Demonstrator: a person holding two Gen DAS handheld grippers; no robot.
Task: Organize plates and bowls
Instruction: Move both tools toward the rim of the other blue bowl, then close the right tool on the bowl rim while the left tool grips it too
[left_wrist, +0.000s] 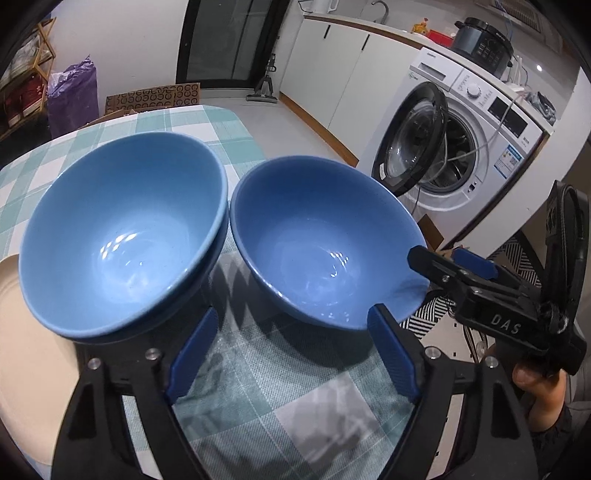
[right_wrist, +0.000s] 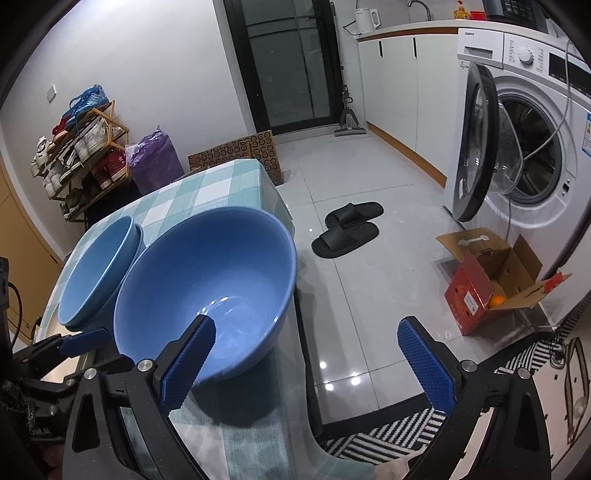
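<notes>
A cream plate (left_wrist: 22, 350) lies at the table's (left_wrist: 280, 398) left edge. Just right of it stand stacked blue bowls (left_wrist: 122, 236), and beside them, rims nearly touching, a single bowl (left_wrist: 321, 243) by the right edge. The left tongs (left_wrist: 291, 350) gape wide and empty, near the gap between the bowls. The right tongs (right_wrist: 306, 362) stand wide too, left pad (right_wrist: 188, 365) over the single bowl's near rim, gripping nothing. Slippers (right_wrist: 347, 229) lie on the floor beyond.

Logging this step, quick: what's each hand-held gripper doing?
Left hand-held gripper: open, holding nothing.
Right hand-held gripper: open, straddling the single blue bowl's rim, not gripping.
</notes>
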